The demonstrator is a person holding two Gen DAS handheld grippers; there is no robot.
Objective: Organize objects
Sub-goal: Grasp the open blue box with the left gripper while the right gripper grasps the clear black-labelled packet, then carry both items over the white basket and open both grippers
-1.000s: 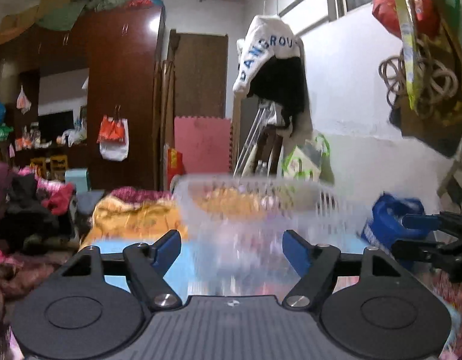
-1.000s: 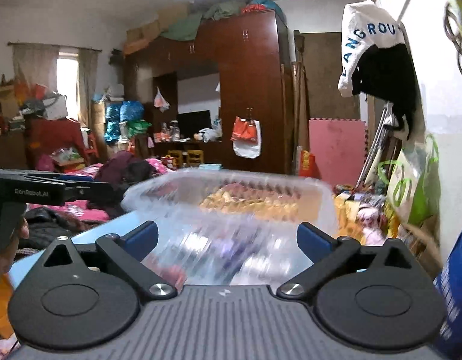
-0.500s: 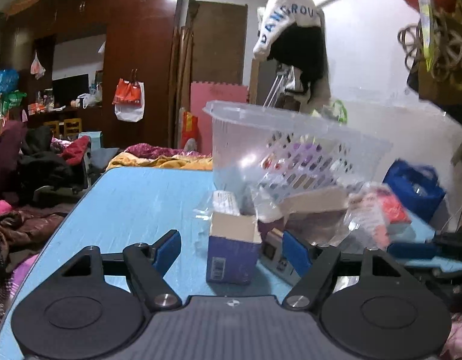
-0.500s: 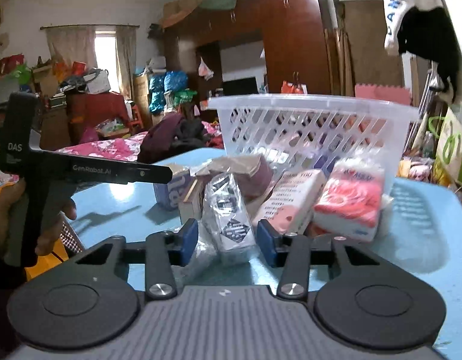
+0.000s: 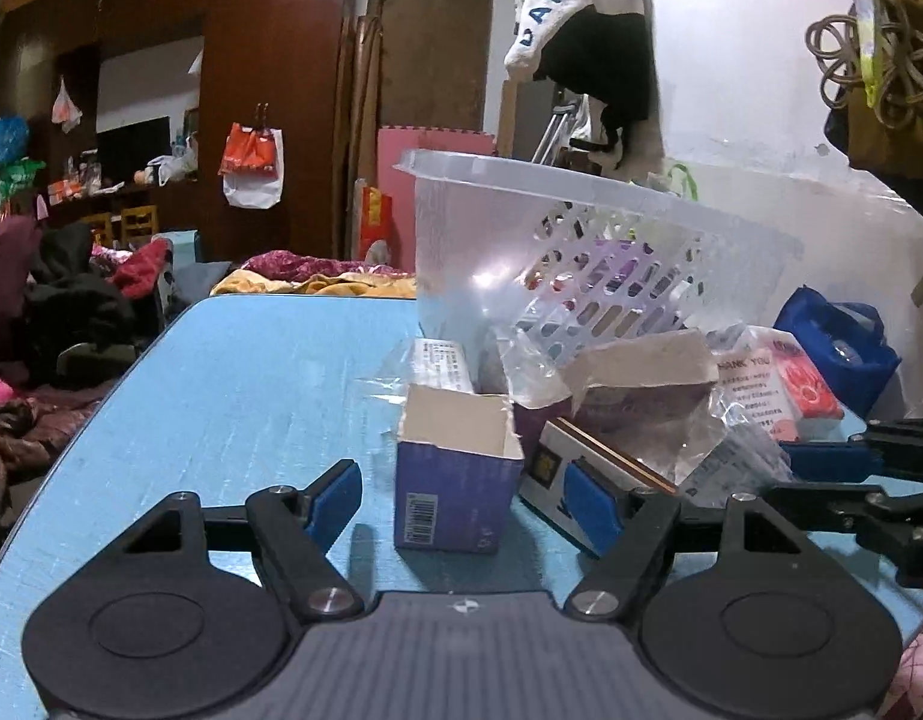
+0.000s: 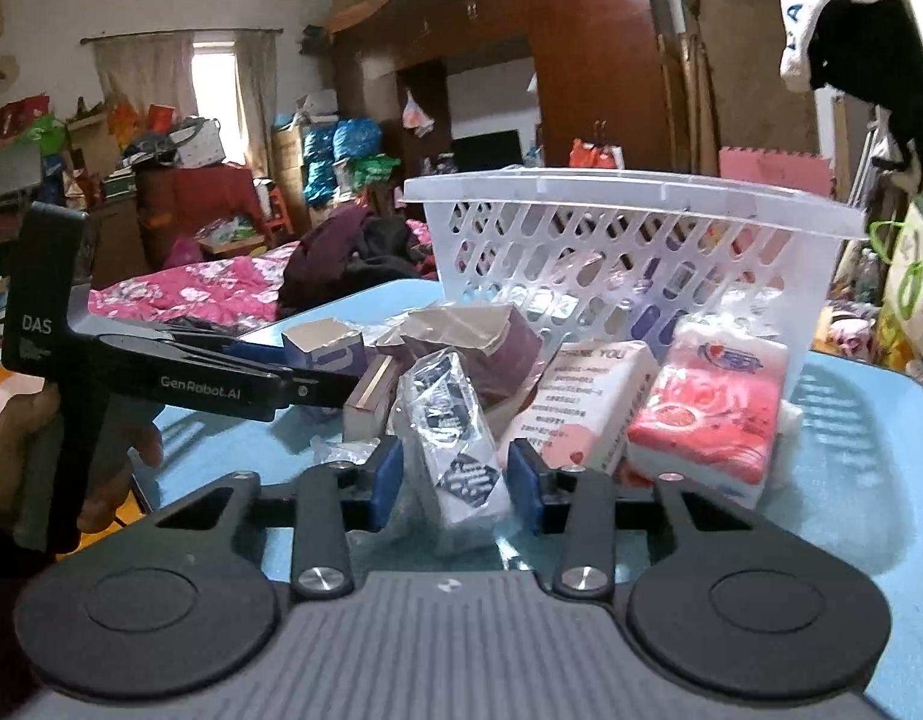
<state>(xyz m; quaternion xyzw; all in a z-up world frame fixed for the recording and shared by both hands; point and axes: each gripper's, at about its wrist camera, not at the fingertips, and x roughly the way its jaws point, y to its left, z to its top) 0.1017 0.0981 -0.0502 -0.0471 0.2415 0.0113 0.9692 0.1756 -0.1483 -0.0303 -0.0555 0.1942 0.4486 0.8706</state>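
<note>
A white plastic basket (image 5: 581,228) (image 6: 629,240) stands on the blue table (image 5: 251,372), with a heap of packets in front of it. My left gripper (image 5: 461,498) is open around a small blue box with an open top (image 5: 455,468). My right gripper (image 6: 455,474) is closed against a clear-wrapped black-and-white packet (image 6: 455,432); its blue pads touch both sides. Beside it lie a white "thank you" packet (image 6: 575,396) and a red-and-white tissue pack (image 6: 713,414). A purple-brown carton (image 6: 479,342) (image 5: 635,372) lies behind.
The left gripper (image 6: 233,372) and the hand on it show at the left of the right wrist view. A flat box with a gold edge (image 5: 587,456) lies by the blue box. A blue bag (image 5: 839,342) sits beyond the table's right edge. Clothes and furniture fill the room behind.
Both grippers have dropped from basket-rim height to the table. The right gripper's fingers have closed in on the wrapped packet. The left gripper has moved up to the blue box.
</note>
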